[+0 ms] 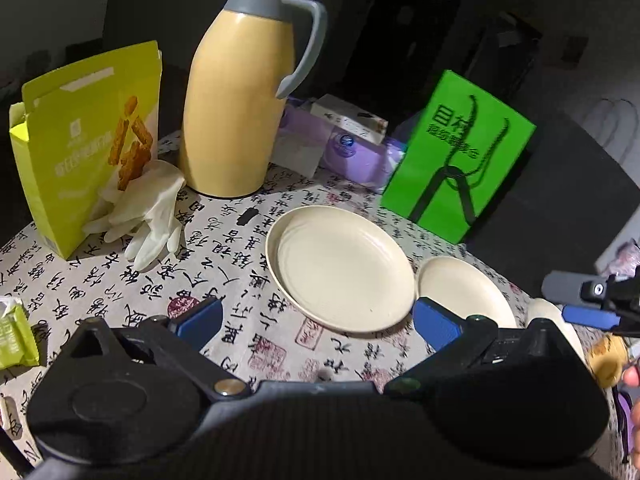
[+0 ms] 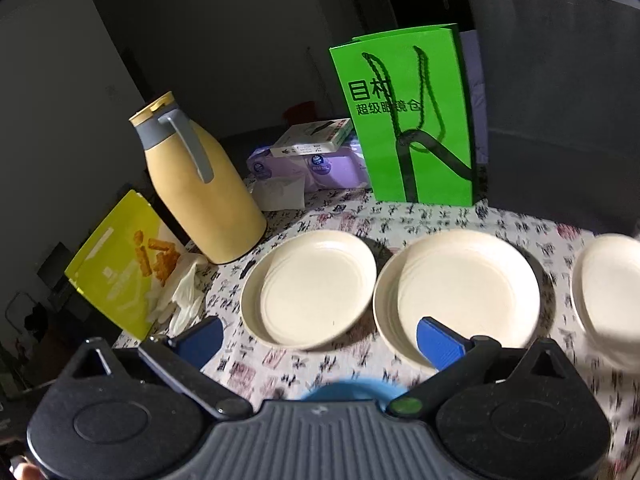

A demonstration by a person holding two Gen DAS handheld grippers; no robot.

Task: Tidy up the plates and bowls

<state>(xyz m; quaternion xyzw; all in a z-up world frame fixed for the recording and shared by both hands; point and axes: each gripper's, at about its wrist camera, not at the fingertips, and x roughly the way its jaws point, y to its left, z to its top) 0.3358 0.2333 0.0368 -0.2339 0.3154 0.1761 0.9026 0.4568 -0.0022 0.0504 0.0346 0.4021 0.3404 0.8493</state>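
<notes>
On the calligraphy tablecloth (image 2: 320,364), cream plates (image 2: 310,288) (image 2: 456,292) lie unstacked; left gripper (image 1: 318,320) and right gripper (image 2: 320,334) both spread empty — pre-grasp stage, next: pinch one rim for stacking.

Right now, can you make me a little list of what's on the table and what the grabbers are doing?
plates: left plate and middle plate side by side, a third dish at the right edge, blurred
jug: yellow, upright, behind the left plate
bag: green, standing at the back
gloves: white, beside the snack box
left gripper: jaws open, holding nothing
right gripper: jaws open, holding nothing
</notes>
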